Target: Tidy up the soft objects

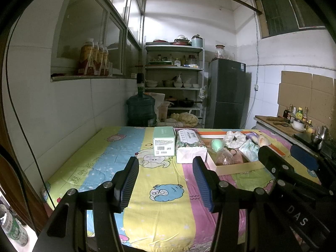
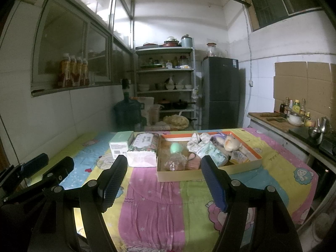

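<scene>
Barcode label on mint carton (image 1: 164, 141); other print illegible. Cartoon-sheep cloth covers tabletop (image 1: 168, 189). Kitchen shelving upper centre. Left gripper (image 1: 166, 180) and right gripper (image 2: 163, 180): jaws open, empty.

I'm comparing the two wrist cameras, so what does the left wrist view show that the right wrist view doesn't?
Only the left wrist view shows the can at its lower left edge. Only the right wrist view shows the yellow packet inside the tray. Both share the mint box, the tissue pack, and both open grippers, left gripper and right gripper.
</scene>
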A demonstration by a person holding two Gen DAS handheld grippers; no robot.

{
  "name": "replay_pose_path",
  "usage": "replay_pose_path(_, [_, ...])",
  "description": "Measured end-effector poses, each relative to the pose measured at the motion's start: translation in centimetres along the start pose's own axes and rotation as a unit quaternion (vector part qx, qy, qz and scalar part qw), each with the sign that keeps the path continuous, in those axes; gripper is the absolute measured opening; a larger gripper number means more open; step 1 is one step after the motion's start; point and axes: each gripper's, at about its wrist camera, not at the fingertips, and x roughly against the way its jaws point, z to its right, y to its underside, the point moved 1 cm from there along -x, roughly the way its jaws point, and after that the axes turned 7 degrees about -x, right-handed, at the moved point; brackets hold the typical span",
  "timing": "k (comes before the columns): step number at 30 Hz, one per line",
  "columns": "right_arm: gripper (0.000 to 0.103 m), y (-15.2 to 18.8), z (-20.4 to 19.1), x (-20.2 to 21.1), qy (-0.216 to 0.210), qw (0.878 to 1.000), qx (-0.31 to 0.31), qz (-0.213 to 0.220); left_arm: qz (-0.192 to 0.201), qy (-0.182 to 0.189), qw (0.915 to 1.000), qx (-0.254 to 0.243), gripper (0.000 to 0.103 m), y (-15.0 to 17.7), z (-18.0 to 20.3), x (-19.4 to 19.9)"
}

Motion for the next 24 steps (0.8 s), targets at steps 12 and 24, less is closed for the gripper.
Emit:
replay_pose_path(12, [0.074,0.07,-0.10,0.02,-0.001,1.000,0.000,0.000,0.000,0.000,1.0000,0.001,0.053,0.04,-0.10,-0.03])
replay_pose_path(24, [0.074,0.17,-0.14,-0.01,0.000,1.000,0.000,0.000,0.001,0.000,1.0000,0.004,0.053,-0.01,-0.27,0.02])
